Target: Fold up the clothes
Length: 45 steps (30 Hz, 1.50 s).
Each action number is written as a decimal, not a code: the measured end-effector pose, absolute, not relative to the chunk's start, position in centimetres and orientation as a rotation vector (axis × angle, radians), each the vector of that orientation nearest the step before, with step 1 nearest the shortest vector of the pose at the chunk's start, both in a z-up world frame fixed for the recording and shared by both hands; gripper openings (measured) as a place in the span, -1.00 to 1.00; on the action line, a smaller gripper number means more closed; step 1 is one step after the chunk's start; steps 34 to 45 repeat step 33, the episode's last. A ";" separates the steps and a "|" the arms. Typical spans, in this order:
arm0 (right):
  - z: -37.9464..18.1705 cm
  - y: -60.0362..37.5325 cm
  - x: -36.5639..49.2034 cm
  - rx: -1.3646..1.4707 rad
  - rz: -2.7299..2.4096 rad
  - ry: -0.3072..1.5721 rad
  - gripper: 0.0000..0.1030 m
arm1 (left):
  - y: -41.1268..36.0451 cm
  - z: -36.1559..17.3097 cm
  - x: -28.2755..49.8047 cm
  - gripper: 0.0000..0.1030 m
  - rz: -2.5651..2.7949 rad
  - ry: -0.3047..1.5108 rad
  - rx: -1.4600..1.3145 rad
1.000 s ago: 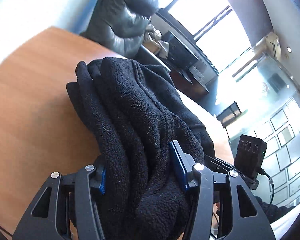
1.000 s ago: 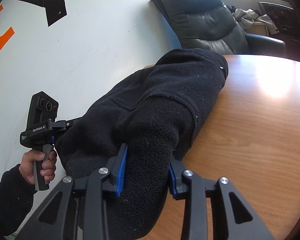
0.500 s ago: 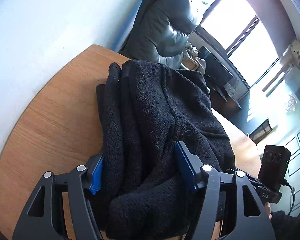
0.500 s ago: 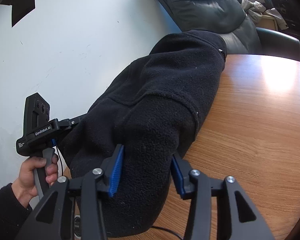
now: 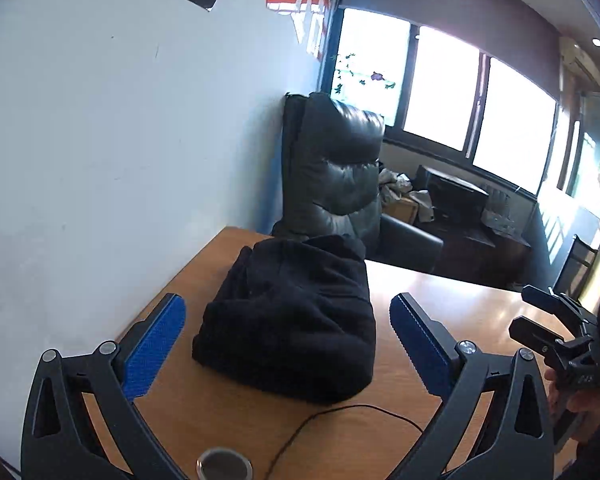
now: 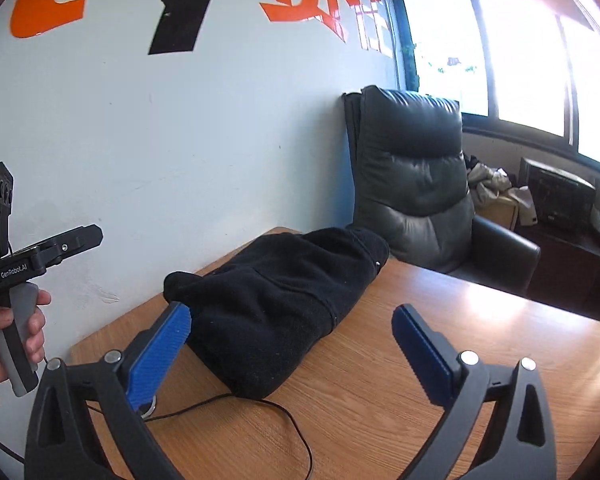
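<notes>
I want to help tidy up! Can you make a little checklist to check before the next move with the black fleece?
1. Left gripper open, off the cloth: ok.
2. Right gripper open, holding nothing: ok.
3. Black fleece lies bundled on the table, none seen hanging over the edge: ok.
4. Fold neat and even: cannot tell; it looks lumpy.
5. Thin black cable lies clear of the fleece: not ok; it runs under the near edge.

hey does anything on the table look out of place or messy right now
The black fleece lies as a lumpy, rounded bundle on the wooden table, not a flat fold. A thin black cable runs across the tabletop right against its near edge. Both grippers, left and right, are open and off it.
</notes>
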State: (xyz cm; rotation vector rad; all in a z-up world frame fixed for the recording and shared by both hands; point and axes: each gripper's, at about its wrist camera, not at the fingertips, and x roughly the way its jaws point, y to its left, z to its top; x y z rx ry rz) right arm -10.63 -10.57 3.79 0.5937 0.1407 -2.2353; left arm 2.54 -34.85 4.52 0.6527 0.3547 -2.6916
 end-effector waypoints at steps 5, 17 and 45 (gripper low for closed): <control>4.8 -8.8 -7.1 0.646 -2.241 0.179 1.00 | -30.0 4.7 4.7 1.00 -2.589 0.305 0.738; 6.7 -5.5 -1.6 0.595 -2.300 0.250 1.00 | -23.7 6.8 8.1 1.00 -2.480 0.254 0.736; 7.2 -5.5 0.6 0.595 -2.282 0.275 1.00 | -22.1 6.7 9.5 1.00 -2.431 0.252 0.737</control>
